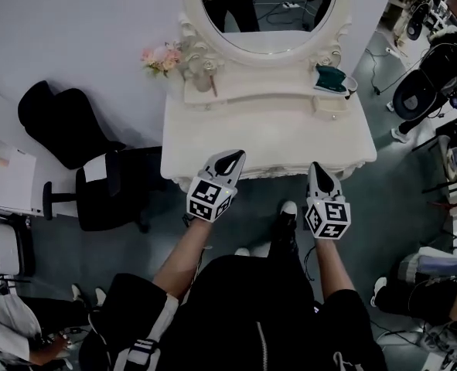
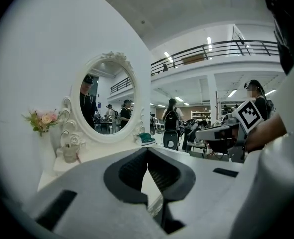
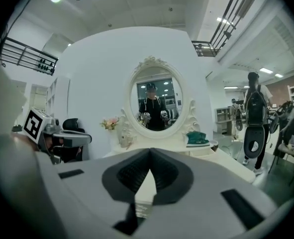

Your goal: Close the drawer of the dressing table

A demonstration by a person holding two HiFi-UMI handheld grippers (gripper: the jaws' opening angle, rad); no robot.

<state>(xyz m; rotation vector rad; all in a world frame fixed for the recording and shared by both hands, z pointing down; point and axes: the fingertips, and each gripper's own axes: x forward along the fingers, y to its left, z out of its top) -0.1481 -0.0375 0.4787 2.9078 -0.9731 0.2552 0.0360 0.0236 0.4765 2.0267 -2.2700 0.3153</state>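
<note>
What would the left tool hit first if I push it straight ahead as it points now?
Most likely the front edge of the white dressing table, just ahead of the shut left tool. Nothing shows between them, though depth is hard to judge from above.

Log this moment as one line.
left gripper: shut, empty | right gripper: shut, empty | both tips at dressing table front edge | drawer: not visible

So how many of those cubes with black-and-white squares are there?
2. The left cube sits on the left tongs, at the dressing table's front edge. The right cube sits on the right tongs, further right along it. None seems hidden.
</note>
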